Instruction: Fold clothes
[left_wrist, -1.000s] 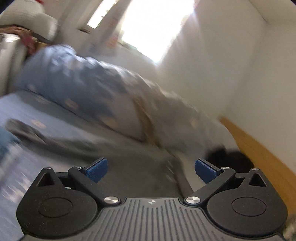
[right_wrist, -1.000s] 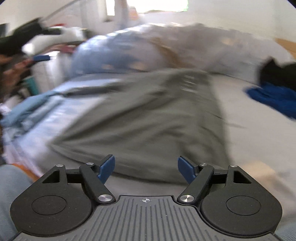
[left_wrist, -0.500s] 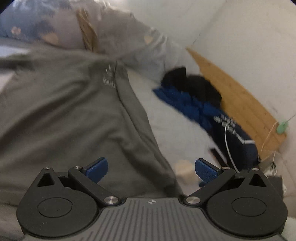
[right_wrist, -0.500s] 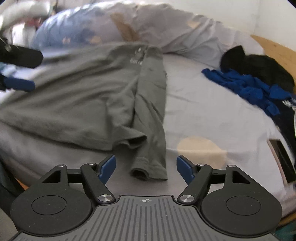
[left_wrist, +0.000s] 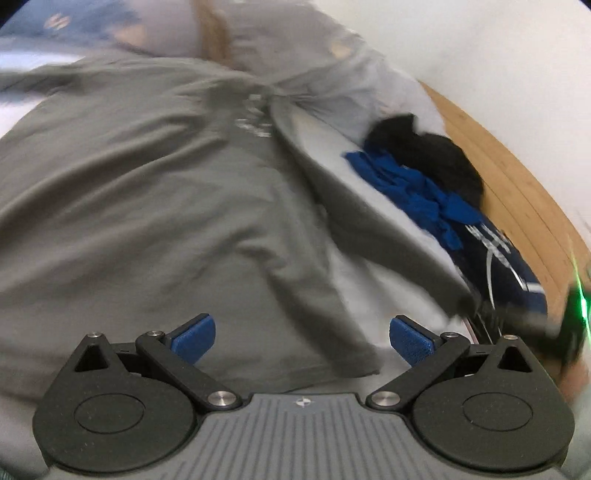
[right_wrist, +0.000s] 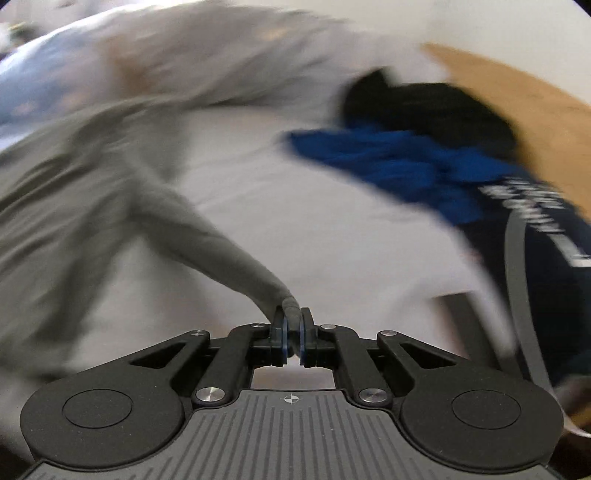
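The grey shirt (left_wrist: 155, 206) lies spread over the bed (left_wrist: 373, 280), filling the left and centre of the left wrist view, with a small pale print near its upper middle and its lower hem crumpled just above the left gripper (left_wrist: 301, 338). That gripper hangs over the hem with its jaws wide apart, the blue pads (left_wrist: 194, 336) clear of the cloth and nothing between them. One sleeve (left_wrist: 373, 229) runs as a taut band from the shirt's upper middle down to the lower right of that frame, lifted off the sheet. In the right wrist view the same sleeve (right_wrist: 207, 243) stretches from the left edge down to the centre, where the right gripper (right_wrist: 293, 338) pinches its cuff: the jaws have just been closing and now stand nearly together, with the dark rolled cuff edge squeezed between the pads. This view is heavily blurred. To the right of the shirt, apart from it on the pale sheet, a blue garment (left_wrist: 413, 192) lies crumpled against a black one (left_wrist: 432, 151), and a navy piece with white lettering (right_wrist: 546, 236) lies just below them toward the right edge. A wooden board (left_wrist: 517, 177) runs behind these along the white wall. At the top of the left wrist view a bunched duvet (left_wrist: 266, 40) lies beyond the shirt.
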